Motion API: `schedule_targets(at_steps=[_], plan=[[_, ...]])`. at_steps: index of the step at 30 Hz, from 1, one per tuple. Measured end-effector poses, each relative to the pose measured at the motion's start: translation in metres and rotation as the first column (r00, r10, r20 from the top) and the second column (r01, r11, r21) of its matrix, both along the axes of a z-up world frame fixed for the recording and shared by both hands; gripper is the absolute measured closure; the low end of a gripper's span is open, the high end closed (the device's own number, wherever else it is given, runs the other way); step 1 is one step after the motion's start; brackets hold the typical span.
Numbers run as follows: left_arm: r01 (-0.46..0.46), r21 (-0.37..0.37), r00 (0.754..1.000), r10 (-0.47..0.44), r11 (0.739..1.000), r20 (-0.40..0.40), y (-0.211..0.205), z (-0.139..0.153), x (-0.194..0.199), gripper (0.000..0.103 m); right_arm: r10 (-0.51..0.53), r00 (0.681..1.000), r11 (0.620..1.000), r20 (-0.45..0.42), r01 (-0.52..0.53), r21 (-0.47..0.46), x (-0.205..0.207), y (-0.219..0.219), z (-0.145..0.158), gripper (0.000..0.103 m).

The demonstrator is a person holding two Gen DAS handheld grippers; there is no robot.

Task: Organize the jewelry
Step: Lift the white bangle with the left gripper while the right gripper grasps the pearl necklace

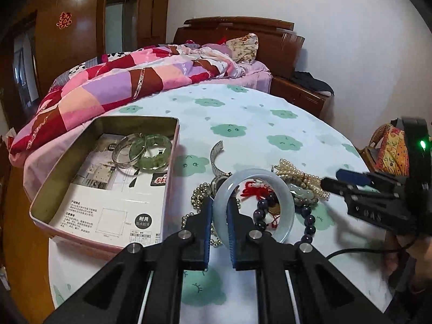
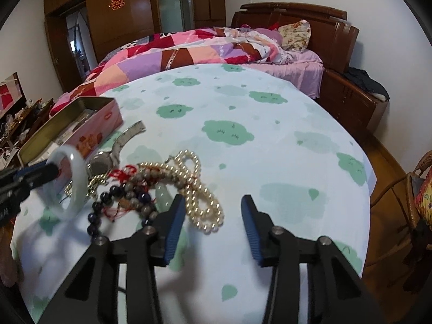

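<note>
We pinch pale jade bangle (image 1: 253, 205) in left gripper (image 1: 218, 213), pads on its rim, lifted over jewelry heap on counter (image 1: 270, 124). Right gripper (image 2: 213, 213) spread, nothing between pads, just above pearl strand (image 2: 199, 197). Dark bead bracelet (image 2: 108, 202), red cord, watch (image 1: 217, 159) tangled alongside. Pink tin (image 1: 105, 183) left, green bangles (image 1: 145, 151) inside. Bed (image 1: 135, 81) behind.

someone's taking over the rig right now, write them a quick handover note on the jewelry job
Left gripper: shut on the pale jade bangle, lifted off the pile.
Right gripper: open, empty, beside the pearl strand.
Done: green bangles lie in the pink tin.
Left: put the bangle in the tin, then the watch, dark bead bracelet, pearls and red-cord pieces from the tablecloth.
</note>
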State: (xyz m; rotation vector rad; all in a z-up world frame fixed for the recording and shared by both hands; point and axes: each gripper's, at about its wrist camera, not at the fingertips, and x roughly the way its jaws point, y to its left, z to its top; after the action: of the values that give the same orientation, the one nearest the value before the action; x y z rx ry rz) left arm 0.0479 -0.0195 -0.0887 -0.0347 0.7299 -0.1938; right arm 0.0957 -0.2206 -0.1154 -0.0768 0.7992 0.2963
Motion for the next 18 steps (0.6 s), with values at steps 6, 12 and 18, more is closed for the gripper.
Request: schedule_targets(at_steps=[6, 12, 18], plan=[[0.021, -0.008, 1.0, -0.021, 1.0, -0.001, -0.003, -0.001, 0.0, 0.093, 0.05, 0.997, 0.997, -0.053, -0.053, -0.063, 0.021, 0.017, -0.004, 0.068], [0.021, -0.016, 1.0, -0.021, 1.0, 0.005, -0.003, 0.002, -0.001, 0.093, 0.083, 0.994, 0.995, -0.072, -0.088, -0.057, 0.019, 0.015, -0.007, 0.094], [0.023, -0.025, 1.0, -0.023, 0.999, 0.019, -0.002, 0.008, -0.004, 0.093, 0.076, 0.995, 0.996, -0.068, -0.079, -0.036, 0.007, 0.007, -0.004, 0.094]])
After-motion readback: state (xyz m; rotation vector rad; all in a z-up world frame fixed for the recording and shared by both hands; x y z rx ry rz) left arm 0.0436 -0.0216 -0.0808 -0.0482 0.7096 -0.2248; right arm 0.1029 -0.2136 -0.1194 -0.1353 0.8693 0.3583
